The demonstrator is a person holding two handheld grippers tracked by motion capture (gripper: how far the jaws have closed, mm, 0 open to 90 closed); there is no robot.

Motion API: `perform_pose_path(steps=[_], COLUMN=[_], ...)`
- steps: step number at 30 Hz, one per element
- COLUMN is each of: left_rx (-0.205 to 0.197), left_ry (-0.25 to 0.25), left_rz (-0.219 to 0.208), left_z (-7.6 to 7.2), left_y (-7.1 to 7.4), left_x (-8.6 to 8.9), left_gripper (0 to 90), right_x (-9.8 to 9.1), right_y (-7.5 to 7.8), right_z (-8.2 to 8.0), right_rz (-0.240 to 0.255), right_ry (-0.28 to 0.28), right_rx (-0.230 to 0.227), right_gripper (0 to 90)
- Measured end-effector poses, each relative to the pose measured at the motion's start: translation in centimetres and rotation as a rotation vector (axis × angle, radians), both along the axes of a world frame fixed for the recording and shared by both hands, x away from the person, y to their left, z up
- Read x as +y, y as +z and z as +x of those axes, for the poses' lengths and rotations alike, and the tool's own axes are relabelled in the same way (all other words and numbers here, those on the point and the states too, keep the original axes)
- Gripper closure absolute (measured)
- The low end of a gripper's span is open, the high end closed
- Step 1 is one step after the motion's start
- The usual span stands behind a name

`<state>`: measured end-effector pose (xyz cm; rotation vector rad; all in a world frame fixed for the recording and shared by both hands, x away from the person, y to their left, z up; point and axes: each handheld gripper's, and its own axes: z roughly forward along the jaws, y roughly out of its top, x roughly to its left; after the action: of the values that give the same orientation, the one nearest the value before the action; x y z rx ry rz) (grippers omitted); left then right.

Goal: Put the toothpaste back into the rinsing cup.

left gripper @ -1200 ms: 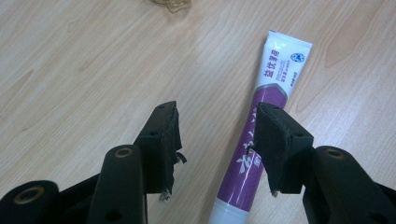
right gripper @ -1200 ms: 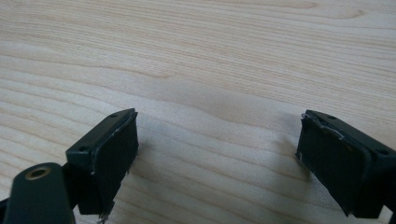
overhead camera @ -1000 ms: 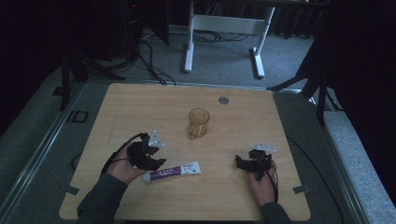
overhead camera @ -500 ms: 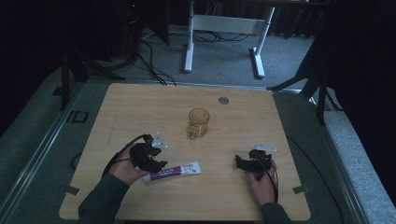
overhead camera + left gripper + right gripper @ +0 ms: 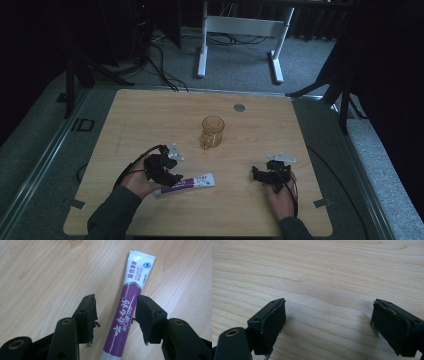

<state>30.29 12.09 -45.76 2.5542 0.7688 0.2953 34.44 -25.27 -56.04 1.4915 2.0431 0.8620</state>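
The toothpaste tube lies flat on the pale wooden desk near its front edge, left of centre, in a dim room with grey floor and a white stand behind. Compared with a second ago, the tube and both hands sit much the same. The left gripper straddles the tube, jaws apart, one pad just beside it, nothing squeezed. The right gripper rests released near the front right corner. A glass mug stands mid-desk.

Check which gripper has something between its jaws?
The left gripper: the purple toothpaste tube lies between its open jaws. The right gripper straddles only bare table.
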Motion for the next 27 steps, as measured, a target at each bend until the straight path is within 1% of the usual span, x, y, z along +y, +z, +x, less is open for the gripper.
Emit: perform_pose_path(steps=[5, 16, 20, 27], left_rx=[0.007, 0.015, 0.026, 0.041], left_ry=[-0.013, -0.039, -0.043, -0.059], left_rz=[0.008, 0.051, 0.056, 0.082], left_z=[0.0, 0.2, 0.3, 0.4], left_y=[-0.3, -0.7, -0.7, -0.8], left_x=[-0.5, -1.7, -1.9, -2.4], left_gripper=[50.1, 49.7, 49.7, 49.7], right_x=[0.0, 0.0, 0.0, 0.0], right_y=[0.0, 0.0, 0.0, 0.0], right_z=[0.0, 0.0, 0.0, 0.0], right_rz=[0.0, 0.0, -0.001, 0.0], right_ry=[0.0, 0.0, 0.001, 0.0], right_rx=[0.0, 0.0, 0.0, 0.0], right_gripper=[12.4, 12.4, 12.4, 12.4])
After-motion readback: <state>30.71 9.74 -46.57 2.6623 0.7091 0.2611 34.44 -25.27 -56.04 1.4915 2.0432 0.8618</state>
